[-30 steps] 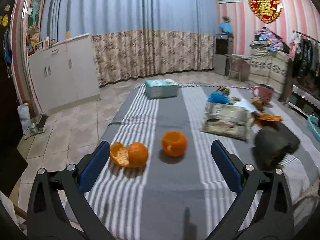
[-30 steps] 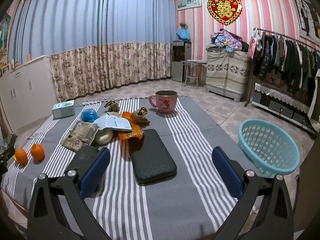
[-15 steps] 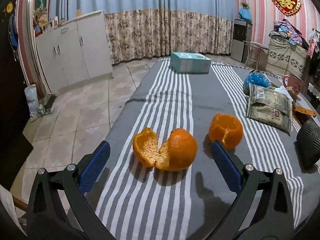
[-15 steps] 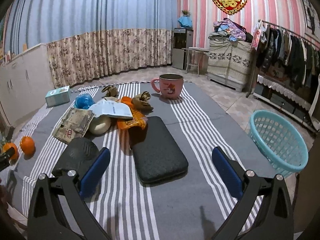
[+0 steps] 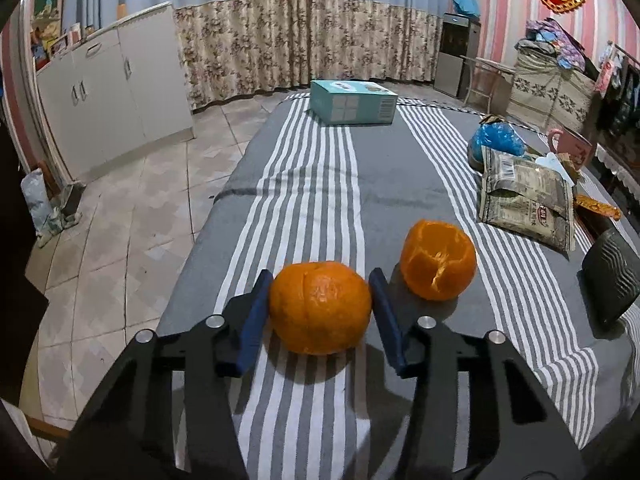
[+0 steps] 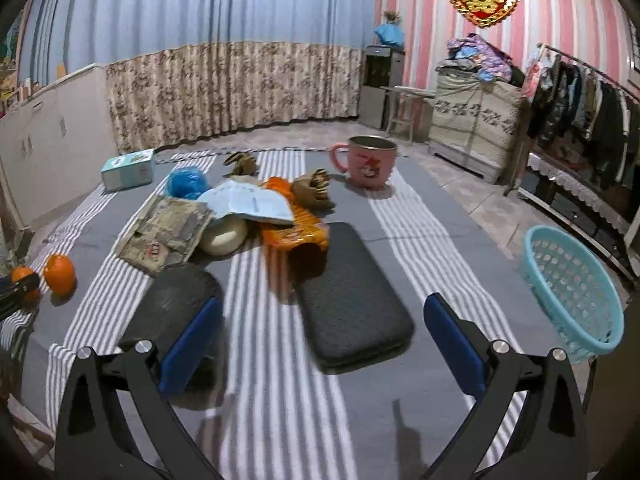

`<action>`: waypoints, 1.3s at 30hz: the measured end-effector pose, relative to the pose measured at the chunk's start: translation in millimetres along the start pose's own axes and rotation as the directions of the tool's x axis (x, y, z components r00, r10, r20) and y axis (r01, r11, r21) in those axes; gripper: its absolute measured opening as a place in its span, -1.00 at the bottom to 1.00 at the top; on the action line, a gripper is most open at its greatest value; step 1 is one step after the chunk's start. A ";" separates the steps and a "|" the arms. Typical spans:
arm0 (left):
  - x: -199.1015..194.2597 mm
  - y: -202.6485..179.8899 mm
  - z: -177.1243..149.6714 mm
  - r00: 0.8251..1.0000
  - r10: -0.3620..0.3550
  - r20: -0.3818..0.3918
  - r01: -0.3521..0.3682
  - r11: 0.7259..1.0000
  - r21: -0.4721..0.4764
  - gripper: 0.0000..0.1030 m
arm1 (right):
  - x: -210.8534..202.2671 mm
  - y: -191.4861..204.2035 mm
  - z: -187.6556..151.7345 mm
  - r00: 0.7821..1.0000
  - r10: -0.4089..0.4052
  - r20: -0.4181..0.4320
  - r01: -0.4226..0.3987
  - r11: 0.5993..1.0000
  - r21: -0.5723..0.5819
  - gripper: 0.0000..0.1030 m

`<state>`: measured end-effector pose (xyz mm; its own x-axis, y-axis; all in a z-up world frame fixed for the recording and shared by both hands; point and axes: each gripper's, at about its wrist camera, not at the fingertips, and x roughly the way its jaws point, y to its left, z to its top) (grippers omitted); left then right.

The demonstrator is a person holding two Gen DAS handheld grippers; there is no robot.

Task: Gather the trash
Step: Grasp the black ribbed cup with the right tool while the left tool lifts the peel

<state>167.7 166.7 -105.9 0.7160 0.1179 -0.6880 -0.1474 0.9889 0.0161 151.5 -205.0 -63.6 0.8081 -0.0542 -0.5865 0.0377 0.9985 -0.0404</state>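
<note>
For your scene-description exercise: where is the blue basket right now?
In the right wrist view, the blue basket sits at the far right, off the striped cloth's edge, right of the black pad.

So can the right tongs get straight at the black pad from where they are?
Probably yes. The right tongs are open, with the black pad lying flat just ahead between them. Nothing covers its near end; only the orange wrapper rests by its far edge.
</note>
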 end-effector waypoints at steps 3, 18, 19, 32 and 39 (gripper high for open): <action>-1.7 -0.9 -0.5 1.000 -0.007 0.011 0.007 1.000 0.010 -0.12 | 4.3 14.6 1.8 0.999 0.026 -0.020 -0.027 0.999 -0.033 0.93; -33.9 5.9 20.2 0.995 0.002 0.096 -0.005 1.000 0.023 -0.14 | 43.8 80.9 12.0 0.964 0.130 -0.233 -0.160 0.980 -0.117 0.90; -37.1 5.3 21.7 0.994 0.004 0.107 -0.007 1.000 0.029 -0.14 | 44.8 81.9 9.8 0.963 0.132 -0.234 -0.163 0.980 -0.116 0.88; -54.5 -32.3 41.6 0.991 -0.022 0.132 0.014 0.998 0.060 -0.14 | 36.5 32.6 28.9 0.964 0.214 -0.155 -0.220 0.975 -0.026 0.28; -65.4 -91.9 60.1 0.984 -0.077 0.160 0.058 0.991 0.119 -0.14 | 20.6 -47.9 52.7 0.990 0.137 -0.037 -0.136 0.991 0.018 0.28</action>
<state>175.4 73.5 -18.7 0.8250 0.0545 -0.5625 -0.0236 0.9978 0.0621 197.4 -253.3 -31.0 0.7834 0.0825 -0.6160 -0.0619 0.9966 0.0546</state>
